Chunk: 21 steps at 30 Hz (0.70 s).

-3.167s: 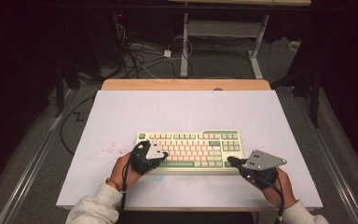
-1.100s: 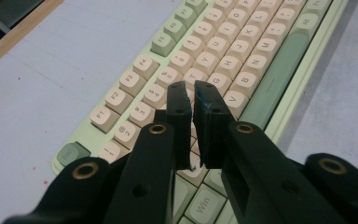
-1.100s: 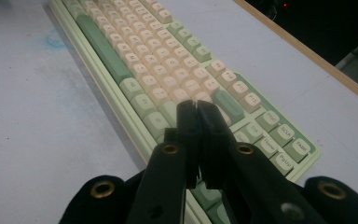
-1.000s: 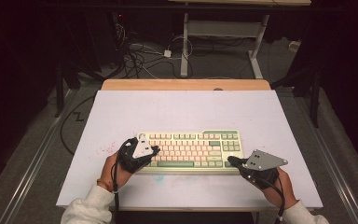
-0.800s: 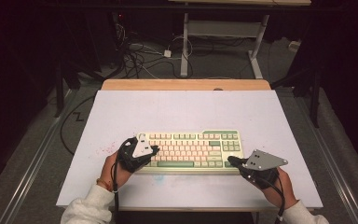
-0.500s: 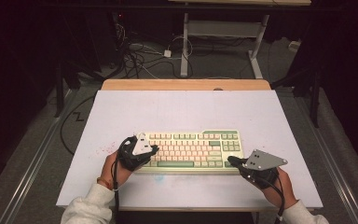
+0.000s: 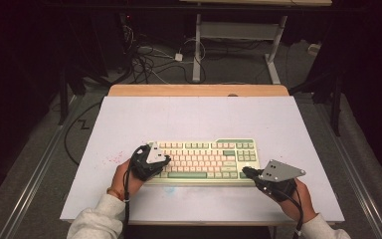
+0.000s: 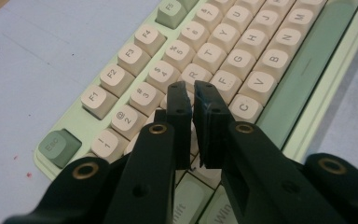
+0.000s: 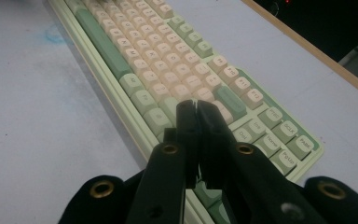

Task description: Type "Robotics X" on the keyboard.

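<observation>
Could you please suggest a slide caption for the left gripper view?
Left tool, jaws shut, poised over the letter keys of a green and cream keyboard.
</observation>
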Motion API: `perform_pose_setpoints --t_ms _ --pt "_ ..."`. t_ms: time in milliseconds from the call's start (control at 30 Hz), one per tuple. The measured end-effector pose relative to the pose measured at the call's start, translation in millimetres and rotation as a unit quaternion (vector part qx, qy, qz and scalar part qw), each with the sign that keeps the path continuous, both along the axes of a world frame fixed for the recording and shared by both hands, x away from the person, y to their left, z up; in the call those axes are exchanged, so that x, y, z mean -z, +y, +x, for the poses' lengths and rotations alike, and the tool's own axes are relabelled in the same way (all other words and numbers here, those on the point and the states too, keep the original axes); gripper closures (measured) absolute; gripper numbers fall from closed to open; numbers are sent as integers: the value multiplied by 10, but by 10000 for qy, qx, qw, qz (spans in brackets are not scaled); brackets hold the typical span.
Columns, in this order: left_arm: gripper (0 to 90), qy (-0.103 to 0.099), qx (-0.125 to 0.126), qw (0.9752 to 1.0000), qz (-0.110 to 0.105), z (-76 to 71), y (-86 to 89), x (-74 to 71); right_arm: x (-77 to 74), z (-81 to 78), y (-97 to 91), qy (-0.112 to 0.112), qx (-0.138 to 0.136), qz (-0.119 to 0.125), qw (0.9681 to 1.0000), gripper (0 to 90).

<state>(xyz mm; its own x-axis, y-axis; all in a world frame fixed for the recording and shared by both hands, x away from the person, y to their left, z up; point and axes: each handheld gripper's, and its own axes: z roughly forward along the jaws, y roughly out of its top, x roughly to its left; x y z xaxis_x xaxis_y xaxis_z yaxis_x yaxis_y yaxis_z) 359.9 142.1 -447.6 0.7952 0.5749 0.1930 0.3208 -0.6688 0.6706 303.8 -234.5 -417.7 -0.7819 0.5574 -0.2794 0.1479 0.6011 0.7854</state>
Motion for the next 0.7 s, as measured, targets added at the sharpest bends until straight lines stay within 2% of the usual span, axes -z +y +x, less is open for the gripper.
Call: perform_pose_setpoints --t_ms 467,533,567,700 --pt "832 58 -43 10000 68 31 -4 49 3 -1 13 5 -43 -16 10000 882" --pt "849 130 -67 9998 145 43 -3 63 4 -1 13 -1 -48 -25 10000 882" --pt "853 156 -46 9998 107 46 1 75 5 2 12 11 -52 -19 10000 882" --pt "868 70 -48 9998 165 27 -7 49 13 5 16 73 -42 -24 10000 881"
